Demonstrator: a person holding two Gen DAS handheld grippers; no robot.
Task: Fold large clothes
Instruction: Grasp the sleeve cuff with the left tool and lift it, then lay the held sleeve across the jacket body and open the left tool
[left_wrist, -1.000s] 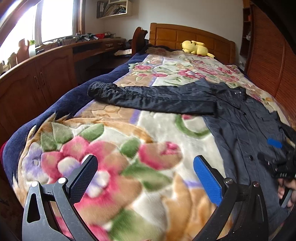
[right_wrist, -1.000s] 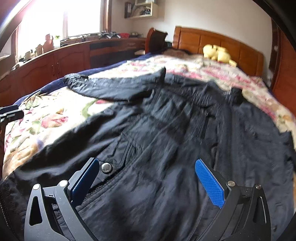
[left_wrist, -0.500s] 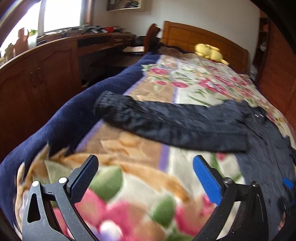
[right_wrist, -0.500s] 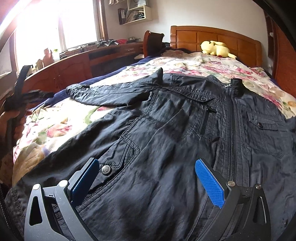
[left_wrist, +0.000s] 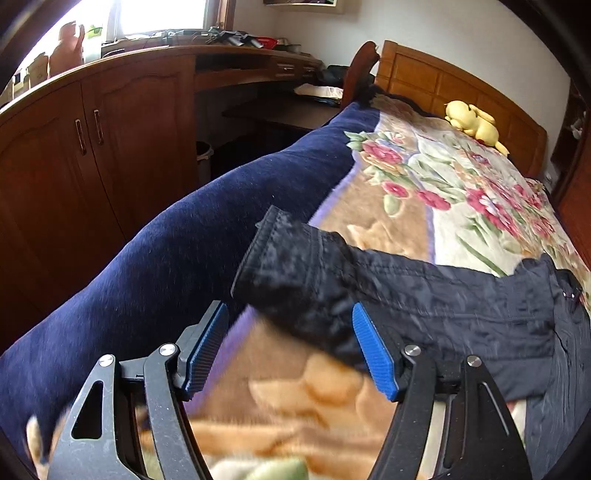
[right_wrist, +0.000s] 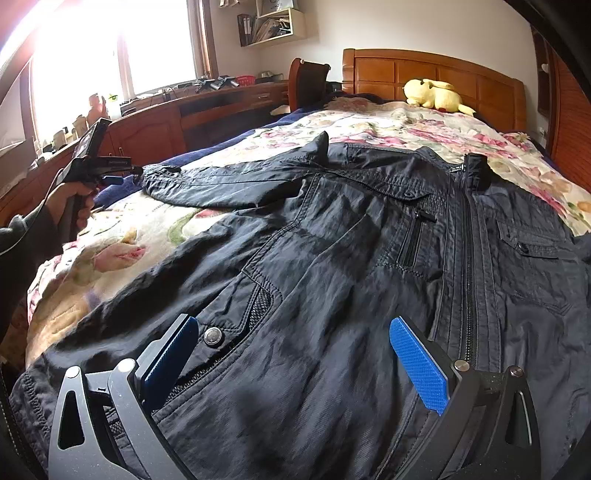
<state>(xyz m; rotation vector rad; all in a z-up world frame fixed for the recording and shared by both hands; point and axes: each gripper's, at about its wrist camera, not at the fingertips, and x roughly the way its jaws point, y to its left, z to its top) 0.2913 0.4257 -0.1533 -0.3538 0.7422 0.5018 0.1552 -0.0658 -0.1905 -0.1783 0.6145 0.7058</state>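
Observation:
A black jacket (right_wrist: 332, 258) lies front up and zipped on the floral blanket (right_wrist: 424, 125), its one sleeve (left_wrist: 424, 299) stretched out toward the bed's left side. My left gripper (left_wrist: 291, 350) sits right at the sleeve cuff (left_wrist: 291, 258). Its jaws are closing, with the cuff's near corner between the blue pads (left_wrist: 375, 354), which do not press on it. From the right wrist, this left gripper (right_wrist: 122, 175) shows at the cuff, held by a hand (right_wrist: 70, 199). My right gripper (right_wrist: 295, 363) is open low over the jacket's hem, near a snap pocket (right_wrist: 214, 336).
A yellow plush toy (right_wrist: 432, 94) lies by the wooden headboard (right_wrist: 424, 70). Wooden cabinets (left_wrist: 92, 147) and a desk run along the bed's left side, with a chair (right_wrist: 310, 81) near the head. The blanket's navy border (left_wrist: 184, 251) drops off the left edge.
My left gripper has swept left across the blanket to the sleeve cuff, and its jaws have narrowed. The right gripper has stayed over the hem.

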